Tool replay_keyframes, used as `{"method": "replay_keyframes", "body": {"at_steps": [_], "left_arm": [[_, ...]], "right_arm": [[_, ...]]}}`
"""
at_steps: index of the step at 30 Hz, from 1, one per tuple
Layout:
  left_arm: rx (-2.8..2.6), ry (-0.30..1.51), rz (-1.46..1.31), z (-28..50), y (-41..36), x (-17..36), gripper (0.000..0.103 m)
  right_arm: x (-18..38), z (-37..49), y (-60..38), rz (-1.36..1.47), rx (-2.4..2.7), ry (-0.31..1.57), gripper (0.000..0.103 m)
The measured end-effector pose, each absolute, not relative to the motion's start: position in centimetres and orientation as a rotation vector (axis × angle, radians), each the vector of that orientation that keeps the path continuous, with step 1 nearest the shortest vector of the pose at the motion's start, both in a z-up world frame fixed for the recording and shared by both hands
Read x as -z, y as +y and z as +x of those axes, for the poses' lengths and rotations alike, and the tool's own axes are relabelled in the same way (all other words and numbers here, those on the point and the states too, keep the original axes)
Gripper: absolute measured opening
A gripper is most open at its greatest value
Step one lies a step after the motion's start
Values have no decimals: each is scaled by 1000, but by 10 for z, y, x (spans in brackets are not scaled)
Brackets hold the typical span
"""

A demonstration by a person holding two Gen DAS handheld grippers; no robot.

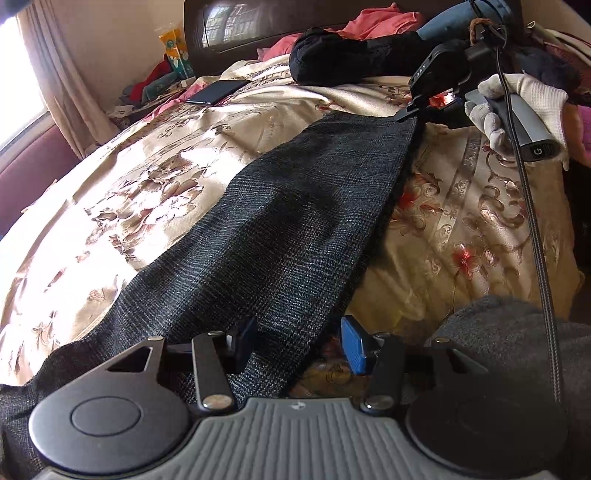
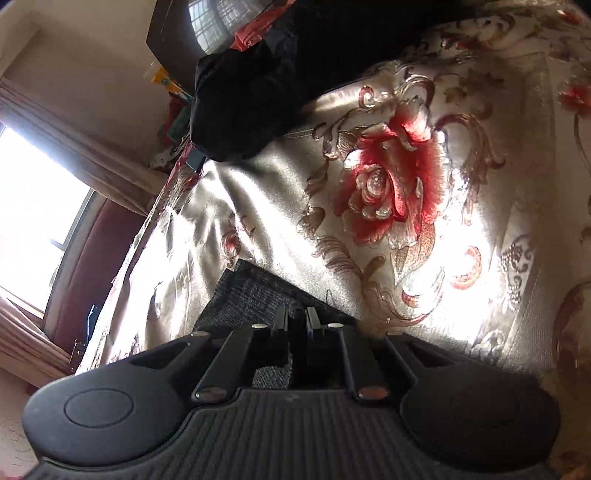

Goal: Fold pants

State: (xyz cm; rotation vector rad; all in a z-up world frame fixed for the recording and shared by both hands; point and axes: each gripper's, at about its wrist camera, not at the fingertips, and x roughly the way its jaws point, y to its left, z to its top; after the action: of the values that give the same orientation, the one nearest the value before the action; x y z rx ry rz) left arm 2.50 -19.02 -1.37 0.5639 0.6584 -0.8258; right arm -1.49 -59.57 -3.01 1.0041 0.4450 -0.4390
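Observation:
Dark grey checked pants (image 1: 295, 229) lie stretched along the floral bedspread (image 1: 147, 177), from near me to the far right. My left gripper (image 1: 299, 339) is open, its blue pads on either side of the near edge of the pants. My right gripper (image 1: 408, 112), held by a white-gloved hand (image 1: 532, 99), is pinched on the far corner of the pants. In the right wrist view the right gripper (image 2: 297, 317) is shut on that corner of the pants (image 2: 251, 295), low over the bedspread (image 2: 388, 184).
A black garment (image 1: 332, 59) and pink clothes (image 1: 373, 22) are piled at the headboard. A dark phone (image 1: 218, 92) lies on the bed at the far left. A cable (image 1: 532, 229) hangs at the right. A window and curtain stand at the left.

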Motion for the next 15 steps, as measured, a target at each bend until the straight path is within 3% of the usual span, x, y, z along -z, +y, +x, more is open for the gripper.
{"method": "replay_keyframes", "body": {"at_steps": [2,5,15], "left_arm": [[823,659,560,25,-188,13,63],[825,655,552,23,-185,13,63],[804,663,496,25,-182,11,63]], "right_arm": [[27,-31,-592,1020,458,411,17],[34,-46,-587,1085,427,414,35],[53,-12,-572,1107,341,433,37]]}}
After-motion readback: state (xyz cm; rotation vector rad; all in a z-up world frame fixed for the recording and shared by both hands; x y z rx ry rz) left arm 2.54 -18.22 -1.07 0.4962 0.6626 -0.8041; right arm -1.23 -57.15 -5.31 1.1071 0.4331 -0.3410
